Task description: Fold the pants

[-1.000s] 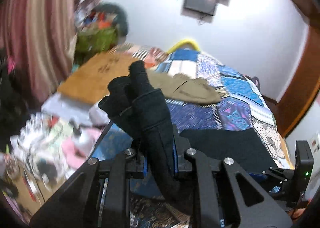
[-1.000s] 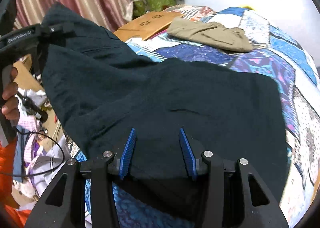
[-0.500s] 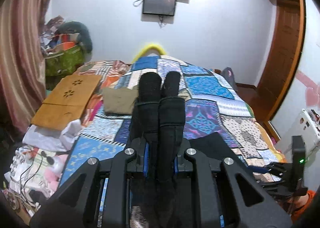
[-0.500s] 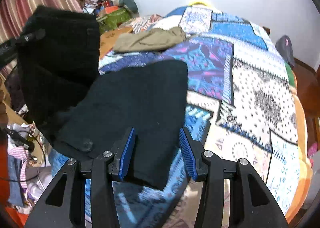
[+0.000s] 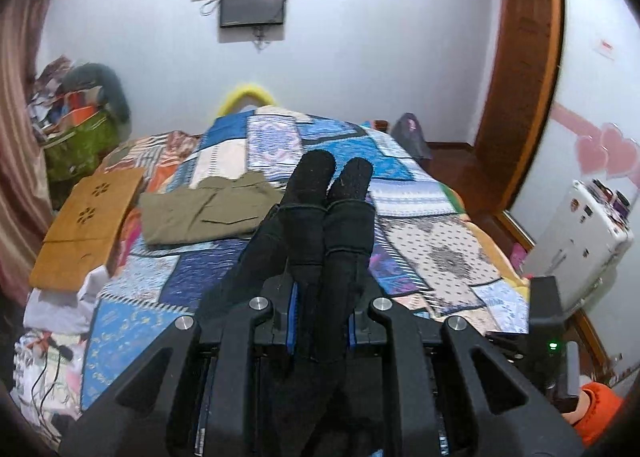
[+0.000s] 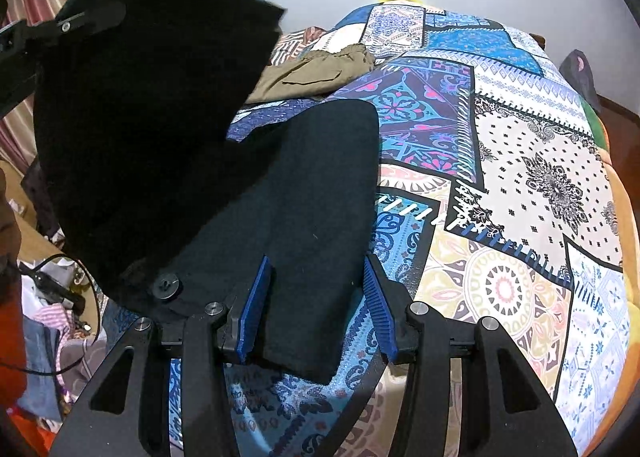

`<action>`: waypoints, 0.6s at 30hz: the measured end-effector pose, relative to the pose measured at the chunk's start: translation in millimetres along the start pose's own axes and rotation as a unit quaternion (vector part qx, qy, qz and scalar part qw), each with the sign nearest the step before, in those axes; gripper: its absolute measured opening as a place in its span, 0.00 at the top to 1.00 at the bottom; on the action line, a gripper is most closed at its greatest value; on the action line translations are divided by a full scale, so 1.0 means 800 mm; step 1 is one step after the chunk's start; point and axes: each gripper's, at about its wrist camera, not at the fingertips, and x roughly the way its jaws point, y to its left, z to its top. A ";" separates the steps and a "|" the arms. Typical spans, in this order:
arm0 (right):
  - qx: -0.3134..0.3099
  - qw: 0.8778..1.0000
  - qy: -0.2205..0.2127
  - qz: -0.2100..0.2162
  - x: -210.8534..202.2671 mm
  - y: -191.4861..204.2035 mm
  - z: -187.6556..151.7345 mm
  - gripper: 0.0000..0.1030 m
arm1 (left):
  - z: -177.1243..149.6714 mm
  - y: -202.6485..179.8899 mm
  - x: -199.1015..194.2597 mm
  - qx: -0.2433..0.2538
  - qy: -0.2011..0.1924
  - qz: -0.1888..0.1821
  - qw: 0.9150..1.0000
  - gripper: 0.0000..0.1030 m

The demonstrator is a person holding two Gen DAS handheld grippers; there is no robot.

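Observation:
Black pants (image 6: 320, 193) lie along the near part of the patchwork bed (image 6: 520, 185). One half of them (image 6: 152, 97) hangs lifted at the left, where my left gripper (image 6: 80, 21) holds it. In the left wrist view my left gripper (image 5: 320, 321) is shut on a bunched roll of the black pants (image 5: 324, 225), which sticks up past the pads. My right gripper (image 6: 316, 309) stands open just above the near end of the flat half; its blue pads (image 6: 252, 309) do not press the cloth.
Folded olive pants (image 5: 208, 209) lie further up the bed, beside a wooden lap desk (image 5: 88, 225). Clutter and cables (image 5: 44, 357) fill the floor at the left. A white appliance (image 5: 576, 241) and a wooden door frame (image 5: 520, 77) stand to the right.
My left gripper has swung across with the pants' half and rolled level, now facing up the bed. The right gripper shifted right to the flat half's edge, then held still.

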 end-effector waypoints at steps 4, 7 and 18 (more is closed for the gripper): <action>0.035 0.999 0.001 0.020 -0.012 -0.011 0.000 0.57 | -0.010 -0.026 0.014 0.013 0.017 -0.022 1.000 0.83; 0.049 0.999 -0.015 0.017 -0.033 -0.019 -0.005 0.57 | -0.027 -0.048 0.031 0.031 0.045 -0.041 0.998 0.83; 0.096 0.992 -0.067 -0.055 -0.115 -0.054 -0.023 0.57 | -0.093 -0.087 0.090 0.034 0.149 -0.096 0.984 0.70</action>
